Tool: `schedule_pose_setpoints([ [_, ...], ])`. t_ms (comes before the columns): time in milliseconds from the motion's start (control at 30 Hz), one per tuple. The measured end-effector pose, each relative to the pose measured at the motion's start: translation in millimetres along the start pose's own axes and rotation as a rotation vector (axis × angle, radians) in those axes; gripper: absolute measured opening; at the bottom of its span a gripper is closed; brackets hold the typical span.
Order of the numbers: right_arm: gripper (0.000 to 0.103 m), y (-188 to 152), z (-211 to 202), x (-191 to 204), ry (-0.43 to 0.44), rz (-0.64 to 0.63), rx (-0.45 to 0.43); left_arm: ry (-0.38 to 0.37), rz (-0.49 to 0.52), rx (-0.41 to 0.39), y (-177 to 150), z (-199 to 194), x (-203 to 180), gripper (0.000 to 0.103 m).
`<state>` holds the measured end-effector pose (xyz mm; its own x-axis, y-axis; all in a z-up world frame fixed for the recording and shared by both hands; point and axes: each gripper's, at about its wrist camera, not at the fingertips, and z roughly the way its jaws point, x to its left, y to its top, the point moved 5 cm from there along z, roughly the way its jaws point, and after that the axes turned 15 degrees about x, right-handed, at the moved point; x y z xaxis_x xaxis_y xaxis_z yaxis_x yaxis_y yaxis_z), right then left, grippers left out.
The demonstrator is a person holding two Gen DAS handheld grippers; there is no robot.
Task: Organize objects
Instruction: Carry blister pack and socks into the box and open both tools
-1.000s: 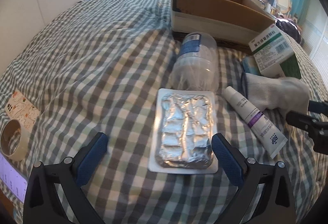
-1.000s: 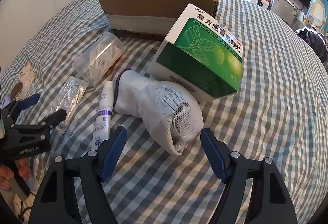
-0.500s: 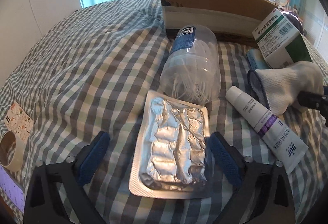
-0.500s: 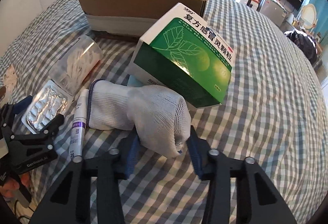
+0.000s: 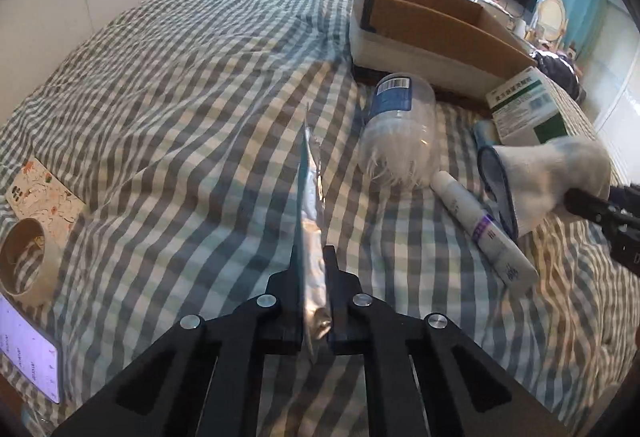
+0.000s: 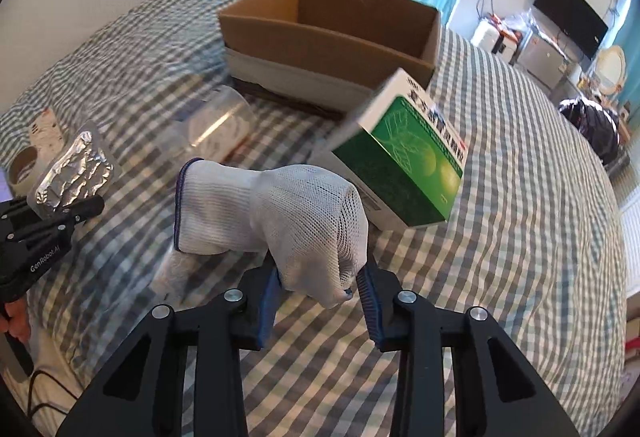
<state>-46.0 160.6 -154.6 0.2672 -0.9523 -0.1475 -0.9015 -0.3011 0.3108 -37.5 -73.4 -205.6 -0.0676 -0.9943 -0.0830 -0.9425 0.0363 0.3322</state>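
Holding blister pack (image 5: pixel 310 221) edge-on in my left hand-held gripper (image 5: pixel 314 277), long axis pointing ahead; box (image 5: pixel 432 25) lies ahead-right. My right hand-held gripper (image 6: pixel 320 287), clamped on glove (image 6: pixel 280 213), is nearer the box.

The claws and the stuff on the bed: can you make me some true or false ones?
1. The left claw pinches the foil pill pack. True.
2. The right claw holds the green medicine box. False: it holds the white glove.
3. The cardboard box is closed. False: its top is open.
4. The white tube lies on the checked blanket. True.
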Motion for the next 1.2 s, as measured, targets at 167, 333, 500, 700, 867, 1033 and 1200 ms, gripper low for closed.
schedule_pose_setpoints([
  [167, 0.034, -2, -19, -1, -0.006, 0.017, -0.035, -0.017, 0.012, -0.018, -10, -22, -11, 0.007],
  [333, 0.034, 0, -40, 0, -0.003, 0.038, -0.070, -0.037, 0.032, -0.047, -2, -46, -13, 0.007],
  [500, 0.034, 7, -66, -3, 0.004, 0.057, -0.113, -0.048, 0.056, -0.097, 15, -79, -19, 0.007],
  [700, 0.034, 22, -111, -7, -0.012, 0.041, -0.189, -0.043, 0.098, -0.171, 50, -120, -33, 0.007],
  [867, 0.034, 44, -140, -13, -0.005, 0.036, -0.234, -0.047, 0.120, -0.220, 79, -146, -51, 0.007],
  [1033, 0.034, 79, -163, -22, -0.005, 0.025, -0.263, -0.037, 0.139, -0.272, 115, -166, -68, 0.007],
  [1200, 0.034, 119, -177, -32, -0.022, -0.018, -0.279, -0.046, 0.163, -0.295, 154, -171, -85, 0.007],
])
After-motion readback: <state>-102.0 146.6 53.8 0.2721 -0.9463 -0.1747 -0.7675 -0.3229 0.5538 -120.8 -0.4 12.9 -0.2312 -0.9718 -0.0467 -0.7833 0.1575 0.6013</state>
